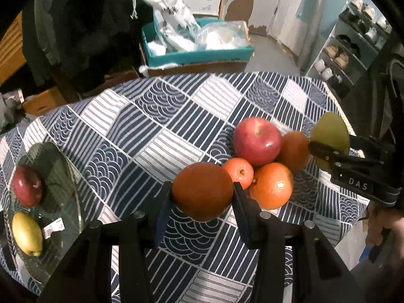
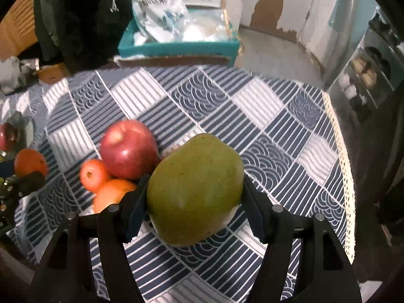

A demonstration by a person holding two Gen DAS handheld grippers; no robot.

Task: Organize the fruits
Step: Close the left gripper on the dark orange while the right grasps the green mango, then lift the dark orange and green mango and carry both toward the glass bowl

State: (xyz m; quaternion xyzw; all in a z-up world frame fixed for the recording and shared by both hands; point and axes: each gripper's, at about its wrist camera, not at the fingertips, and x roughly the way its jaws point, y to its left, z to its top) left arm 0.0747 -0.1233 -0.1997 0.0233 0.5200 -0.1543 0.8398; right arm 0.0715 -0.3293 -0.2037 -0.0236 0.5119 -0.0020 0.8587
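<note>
My left gripper (image 1: 202, 195) is shut on a large orange (image 1: 202, 189), held above the patterned tablecloth (image 1: 151, 126). Just behind it sits a cluster: a red apple (image 1: 256, 140), a small tangerine (image 1: 238, 171) and two oranges (image 1: 271, 185) (image 1: 294, 150). My right gripper (image 2: 195, 198) is shut on a green pear (image 2: 195, 189), lifted off the cloth to the right of the cluster; the left wrist view shows that pear (image 1: 330, 131) too. At the far left a glass plate (image 1: 59, 166) carries a dark red apple (image 1: 27, 185) and a yellow pear (image 1: 26, 236).
Beyond the table's far edge stands a teal box (image 1: 199, 56) full of plastic bags. A dark jacket (image 1: 75, 25) hangs at the back left, and a shoe rack (image 1: 353, 45) stands at the right. A person's hand (image 1: 383, 227) grips the right tool. A lace trim (image 2: 341, 151) marks the table's right edge.
</note>
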